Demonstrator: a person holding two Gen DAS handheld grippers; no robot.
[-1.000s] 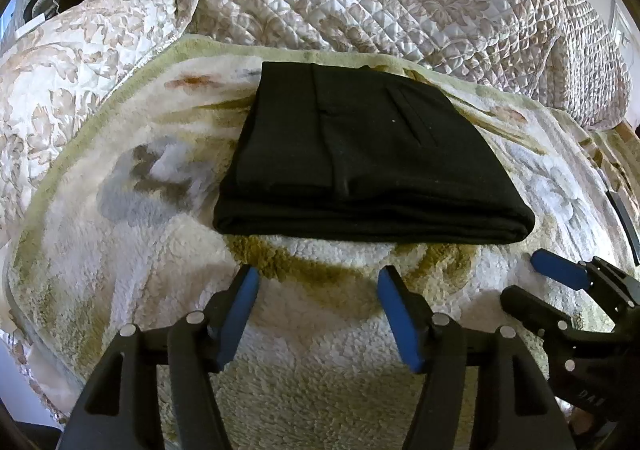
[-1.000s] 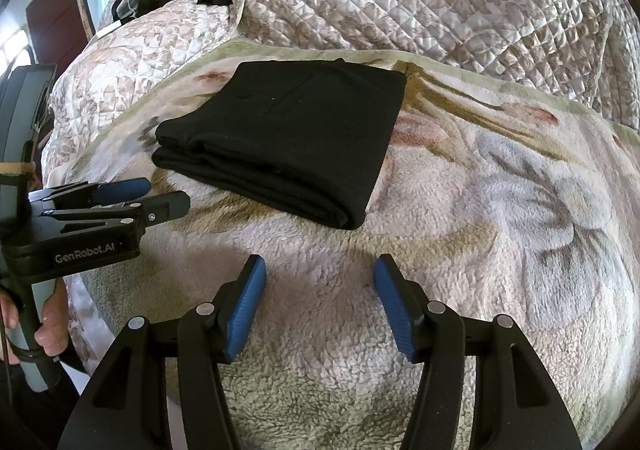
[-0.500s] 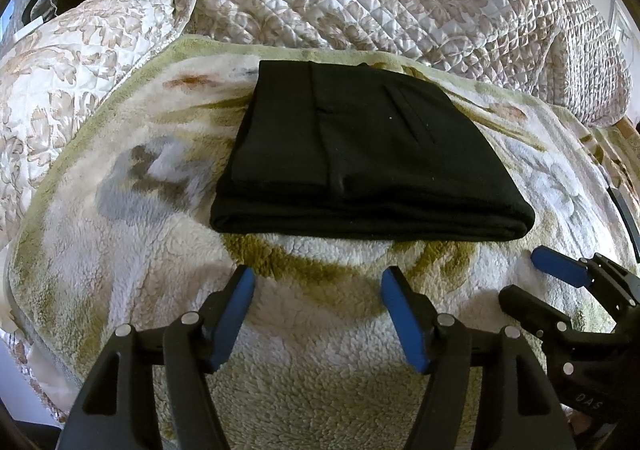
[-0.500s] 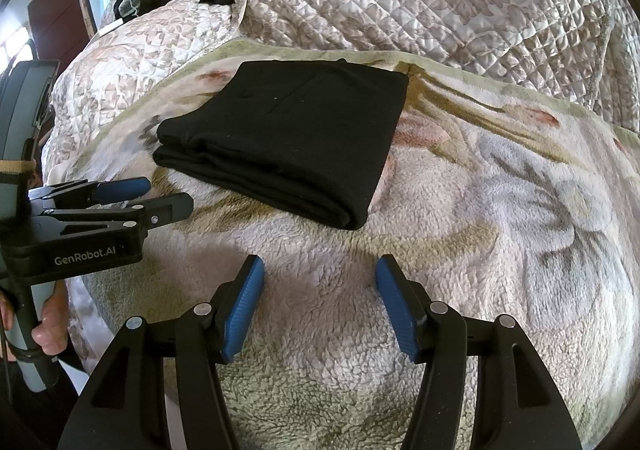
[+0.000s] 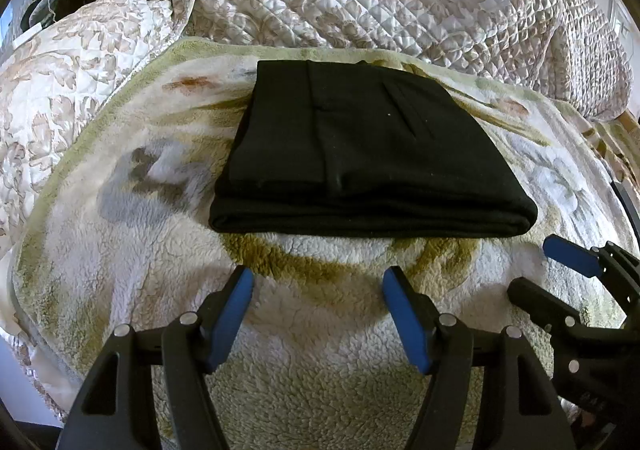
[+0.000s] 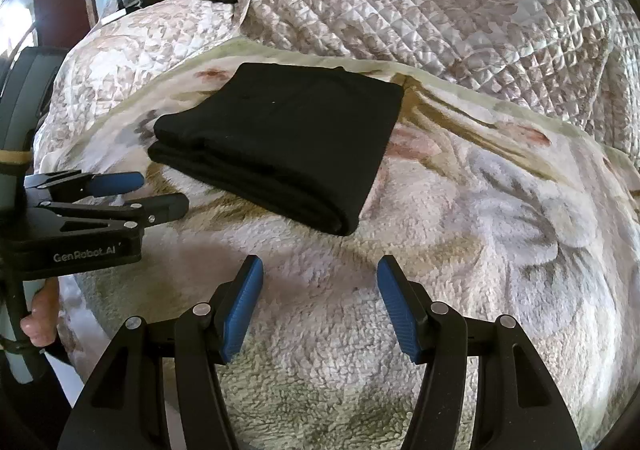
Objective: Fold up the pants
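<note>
Barely altered since a second ago: black pants (image 5: 360,154) lying as a compact folded stack on the fleece blanket (image 5: 312,382), well clear of both tools, so probably finished, or ready for one last tidy at most. Parked just short of the stack's near edge, left gripper (image 5: 318,310) and right gripper (image 6: 320,300), each spread wide, holding nothing, only a touch wider than earlier.
</note>
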